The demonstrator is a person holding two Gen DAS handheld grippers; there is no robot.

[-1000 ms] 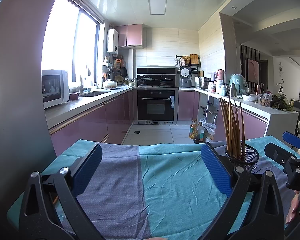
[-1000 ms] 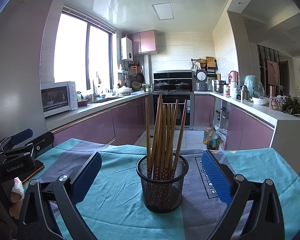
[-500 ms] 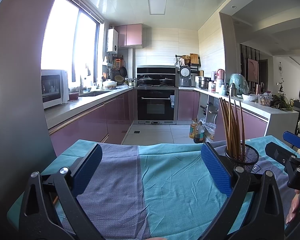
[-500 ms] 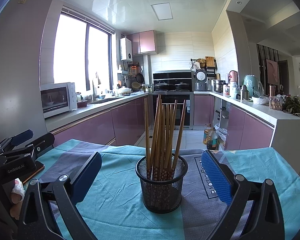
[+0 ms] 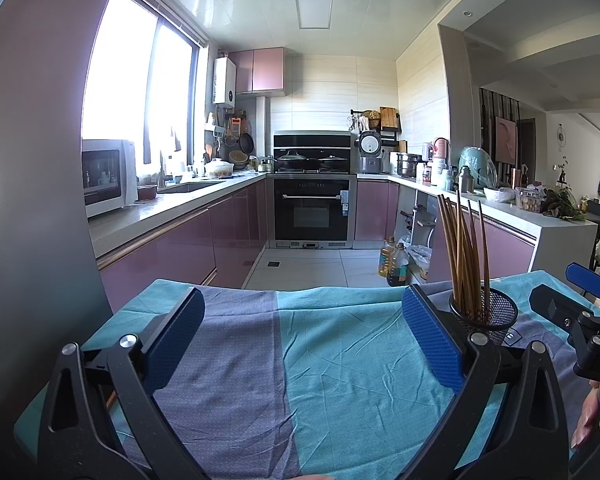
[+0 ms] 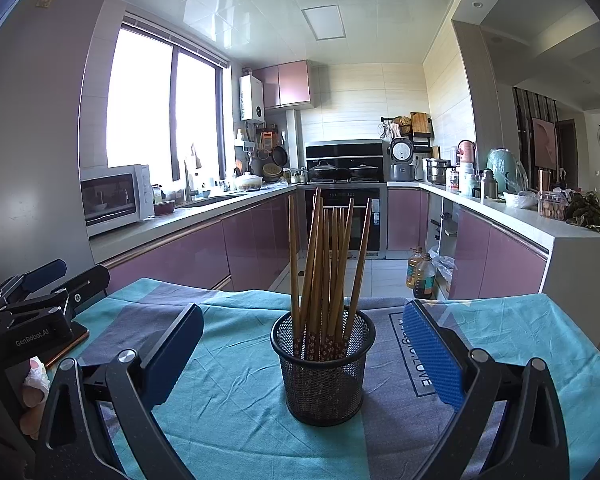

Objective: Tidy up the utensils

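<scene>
Left wrist view, left to right: left gripper with blue pads spread wide, nothing between them, over a bare stretch of the teal-and-grey tablecloth. Just beyond its right-hand pad stands the mesh cup, holding the chopsticks. Far right: the right gripper enters frame, with fingertips of the holding hand at the lower edge.

Right wrist view, left to right: left gripper at the far left edge, beside a flat brown-edged object on the cloth (identity unclear). Right gripper also spread wide, gripping nothing. Mesh cup sits centred between its pads but further out, not touching either pad.

Task object: black round wire-mesh cup, upright on the tablecloth, straddling a teal panel and a grey panel with printed lettering. Chopsticks are brown wood, roughly ten or so (exact count unclear), standing on end and fanning outward; lower ends dark red with small pale flower marks, visible through the mesh.

Versus 0.5 s ago: the cup sits very slightly lower in the right wrist view. Left wrist view essentially unchanged. Both grippers at the same spread.
</scene>
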